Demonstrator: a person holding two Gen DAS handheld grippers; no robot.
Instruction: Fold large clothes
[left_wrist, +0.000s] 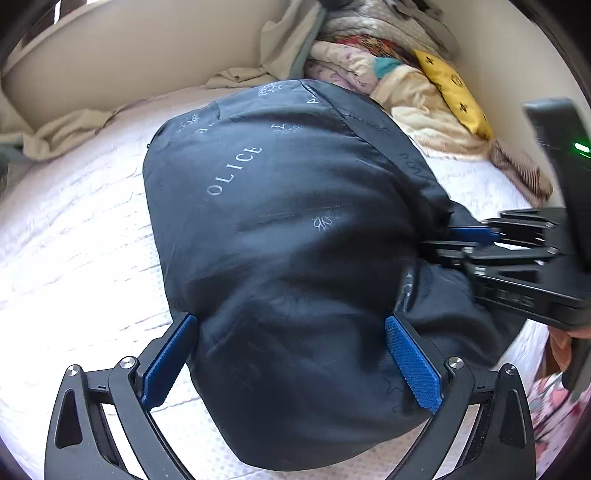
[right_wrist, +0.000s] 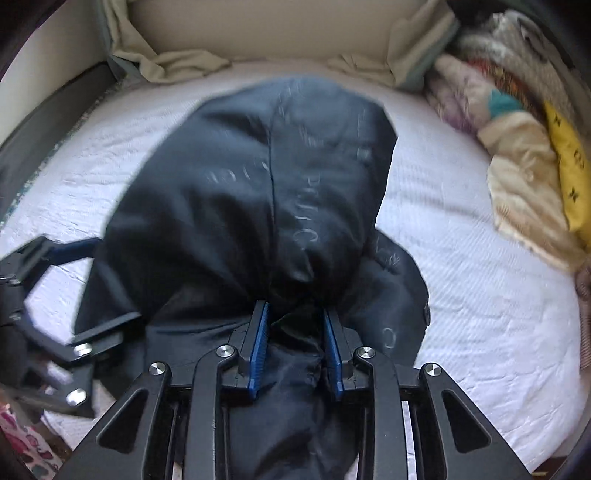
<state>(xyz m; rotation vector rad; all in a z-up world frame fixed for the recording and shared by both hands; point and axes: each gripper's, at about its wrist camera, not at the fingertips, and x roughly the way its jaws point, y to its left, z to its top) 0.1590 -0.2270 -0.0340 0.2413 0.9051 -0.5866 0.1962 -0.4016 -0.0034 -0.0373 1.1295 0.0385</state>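
Mid-fold: dark jacket (left_wrist: 280, 229) bunched at centre of bed (left_wrist: 74, 229). Left gripper (left_wrist: 291, 354) fingers spread wide, straddling hem at 6 o'clock, not pinching. Right gripper (right_wrist: 297, 347) fingers nearly closed, pinching gathered cloth. Next: carry pinched fold across, left pinning.

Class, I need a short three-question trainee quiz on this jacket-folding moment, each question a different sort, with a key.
1. True or false: the left gripper is clamped tight on the dark jacket.
2. Which gripper has bunched jacket fabric between its pads? A) left B) right C) neither
3. Fill in: the jacket lies on a white ____.

Key: 1 false, its jaws stand wide around the jacket's near end. 2 B. 3 bedcover.
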